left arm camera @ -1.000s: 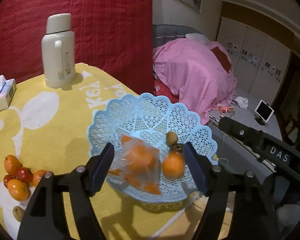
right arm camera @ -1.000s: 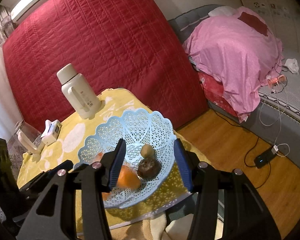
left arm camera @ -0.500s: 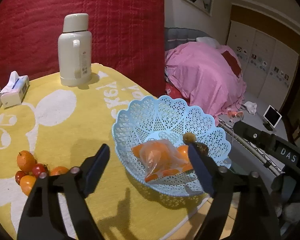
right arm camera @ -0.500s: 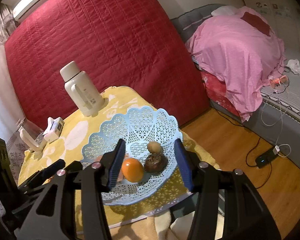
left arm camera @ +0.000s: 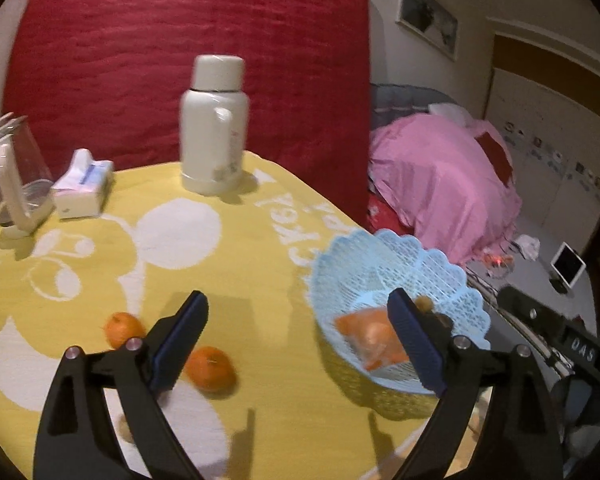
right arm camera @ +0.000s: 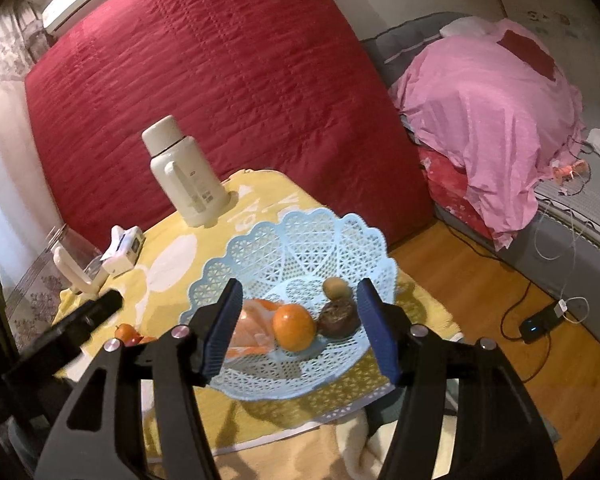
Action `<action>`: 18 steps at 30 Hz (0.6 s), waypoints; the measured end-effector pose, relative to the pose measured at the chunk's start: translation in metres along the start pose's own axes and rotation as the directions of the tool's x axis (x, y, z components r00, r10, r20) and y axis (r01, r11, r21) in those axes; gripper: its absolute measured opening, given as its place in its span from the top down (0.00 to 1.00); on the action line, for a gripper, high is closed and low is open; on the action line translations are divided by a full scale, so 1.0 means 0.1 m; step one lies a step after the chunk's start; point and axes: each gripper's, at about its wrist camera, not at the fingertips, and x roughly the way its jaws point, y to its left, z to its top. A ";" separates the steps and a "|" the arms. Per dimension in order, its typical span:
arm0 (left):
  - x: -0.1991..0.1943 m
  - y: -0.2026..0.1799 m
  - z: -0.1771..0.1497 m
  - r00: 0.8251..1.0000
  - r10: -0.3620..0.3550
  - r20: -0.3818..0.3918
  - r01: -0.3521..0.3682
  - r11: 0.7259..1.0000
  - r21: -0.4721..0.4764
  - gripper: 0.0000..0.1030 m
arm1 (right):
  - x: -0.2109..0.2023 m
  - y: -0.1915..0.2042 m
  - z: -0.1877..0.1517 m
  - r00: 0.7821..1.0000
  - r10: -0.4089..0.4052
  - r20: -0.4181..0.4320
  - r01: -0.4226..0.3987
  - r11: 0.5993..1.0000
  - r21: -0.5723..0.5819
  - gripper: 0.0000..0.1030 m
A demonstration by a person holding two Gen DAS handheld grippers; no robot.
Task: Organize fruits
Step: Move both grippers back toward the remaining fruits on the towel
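Observation:
A light blue lattice basket [left arm camera: 380,256] [right arm camera: 300,232] sits at the right edge of the yellow tablecloth. It holds a clear bag of orange pieces [left arm camera: 368,336] [right arm camera: 252,320], an orange [right arm camera: 294,326], a dark wrinkled fruit [right arm camera: 338,318] and a kiwi [right arm camera: 336,287]. Two loose oranges [left arm camera: 210,368] [left arm camera: 124,328] lie on the cloth left of the basket. My left gripper [left arm camera: 296,320] hovers over bare cloth between them and the basket, jaws opening, nothing between them. My right gripper [right arm camera: 300,300] hangs above the basket's near side, jaws opening, pads touching nothing.
A white thermos [left arm camera: 214,136] stands at the back of the table, with a tissue box [left arm camera: 82,188] and a glass jug [left arm camera: 12,176] to its left. Beyond the table's right edge are a pink-covered bed [left arm camera: 440,188] and wood floor with a charger [right arm camera: 540,324].
The left gripper has swung left, away from over the basket toward the loose oranges, and its jaws have spread wider. The right gripper's jaws have widened slightly; it has stayed in place.

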 end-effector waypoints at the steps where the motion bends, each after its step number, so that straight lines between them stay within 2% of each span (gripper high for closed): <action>1: -0.03 0.05 0.01 1.000 0.009 0.005 -0.009 1.000 -0.009 0.12 | 0.01 0.02 -0.01 1.000 0.003 -0.002 -0.003 1.000 -0.003 0.40; 8: -0.28 0.50 0.03 0.995 0.086 0.056 -0.082 0.994 -0.070 0.12 | 0.03 0.18 -0.08 0.999 0.034 -0.024 -0.035 0.999 -0.036 0.40; 18: -0.35 1.23 0.03 0.976 0.214 0.040 -0.202 0.956 -0.211 0.12 | 0.09 0.42 -0.22 0.994 0.079 -0.071 -0.085 0.993 -0.080 0.40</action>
